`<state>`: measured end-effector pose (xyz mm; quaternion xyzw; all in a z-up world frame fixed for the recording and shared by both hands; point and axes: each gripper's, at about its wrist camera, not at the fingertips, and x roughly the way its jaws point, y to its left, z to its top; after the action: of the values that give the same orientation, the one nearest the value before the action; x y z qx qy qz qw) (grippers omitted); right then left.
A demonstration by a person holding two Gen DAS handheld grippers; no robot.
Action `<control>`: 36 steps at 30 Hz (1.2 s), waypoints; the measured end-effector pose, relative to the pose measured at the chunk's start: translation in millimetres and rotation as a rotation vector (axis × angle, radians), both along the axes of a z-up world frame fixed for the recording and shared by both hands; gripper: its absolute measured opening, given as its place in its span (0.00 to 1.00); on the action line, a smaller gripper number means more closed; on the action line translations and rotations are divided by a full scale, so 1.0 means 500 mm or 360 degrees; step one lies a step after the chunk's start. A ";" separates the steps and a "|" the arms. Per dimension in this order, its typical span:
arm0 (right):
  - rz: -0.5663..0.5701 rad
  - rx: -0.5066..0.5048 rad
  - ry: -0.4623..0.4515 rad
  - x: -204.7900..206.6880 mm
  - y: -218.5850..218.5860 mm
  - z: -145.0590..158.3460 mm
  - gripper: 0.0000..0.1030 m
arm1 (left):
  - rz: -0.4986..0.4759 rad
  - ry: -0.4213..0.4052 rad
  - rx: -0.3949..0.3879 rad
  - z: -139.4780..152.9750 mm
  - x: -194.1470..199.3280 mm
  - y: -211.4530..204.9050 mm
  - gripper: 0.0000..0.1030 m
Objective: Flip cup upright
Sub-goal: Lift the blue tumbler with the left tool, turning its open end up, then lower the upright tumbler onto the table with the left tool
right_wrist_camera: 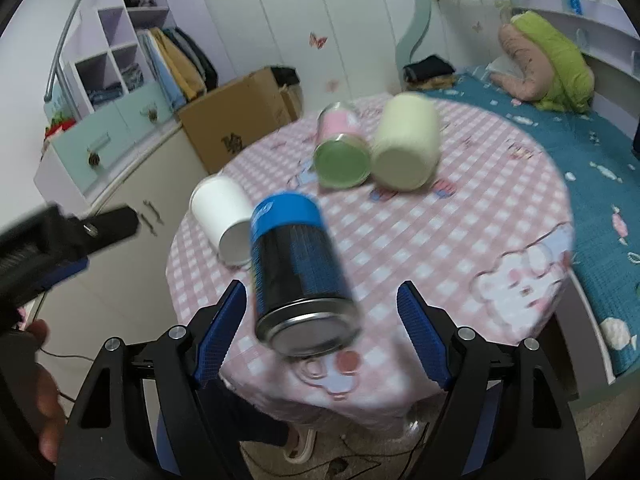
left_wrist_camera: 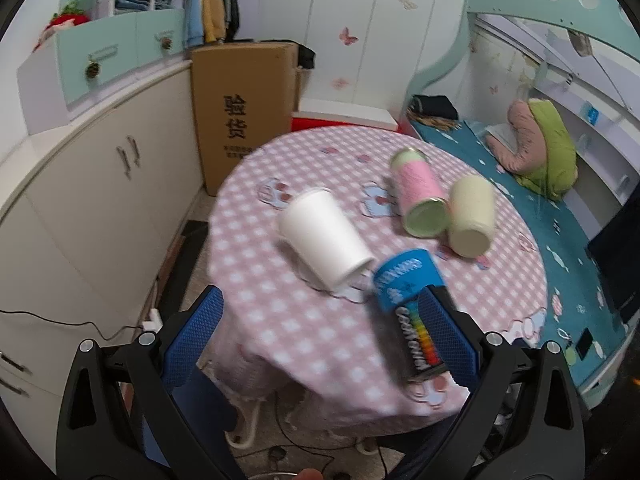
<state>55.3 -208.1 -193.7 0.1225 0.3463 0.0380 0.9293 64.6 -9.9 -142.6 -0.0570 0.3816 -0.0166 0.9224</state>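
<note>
Several cups lie on their sides on a round table with a pink checked cloth (left_wrist_camera: 280, 320) (right_wrist_camera: 460, 240). A blue-and-black cup (left_wrist_camera: 408, 292) (right_wrist_camera: 298, 268) lies nearest the front edge, base toward me. My right gripper (right_wrist_camera: 320, 336) is open, its blue pads on either side of that cup's base, not touching. My left gripper (left_wrist_camera: 324, 328) is open; its right pad (left_wrist_camera: 444, 332) is next to the same cup. A white cup (left_wrist_camera: 324, 236) (right_wrist_camera: 224, 216), a pink-and-green cup (left_wrist_camera: 420, 196) (right_wrist_camera: 340, 148) and a cream cup (left_wrist_camera: 472, 216) (right_wrist_camera: 406, 144) lie farther back.
A cardboard box (left_wrist_camera: 240, 112) (right_wrist_camera: 236, 120) stands behind the table at the left, beside white cabinets (left_wrist_camera: 100, 184). A bed with a teal cover (left_wrist_camera: 580, 280) (right_wrist_camera: 592, 152) runs along the table's right side. Cables lie on the floor below.
</note>
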 end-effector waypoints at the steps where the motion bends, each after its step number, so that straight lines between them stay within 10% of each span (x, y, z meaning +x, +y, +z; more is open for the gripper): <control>1: -0.0017 -0.0011 -0.0017 -0.005 -0.010 0.007 0.73 | -0.0005 0.0013 0.0000 -0.004 0.003 -0.013 0.95; 28: -0.0203 0.0088 0.0025 0.052 -0.295 -0.023 0.83 | 0.0071 0.0479 -0.0004 -0.164 0.191 -0.194 0.94; 31: -0.0180 0.0105 0.0035 0.062 -0.294 -0.029 0.83 | 0.0054 0.0502 -0.0044 -0.167 0.194 -0.192 0.69; 36: -0.0151 0.0108 0.0043 0.071 -0.286 -0.029 0.83 | 0.0008 0.0510 -0.0048 -0.165 0.190 -0.196 0.69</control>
<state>90.7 -351.3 -208.3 0.1707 0.3511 0.0041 0.9206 159.6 -107.9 -225.3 -0.0738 0.5235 -0.0108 0.8488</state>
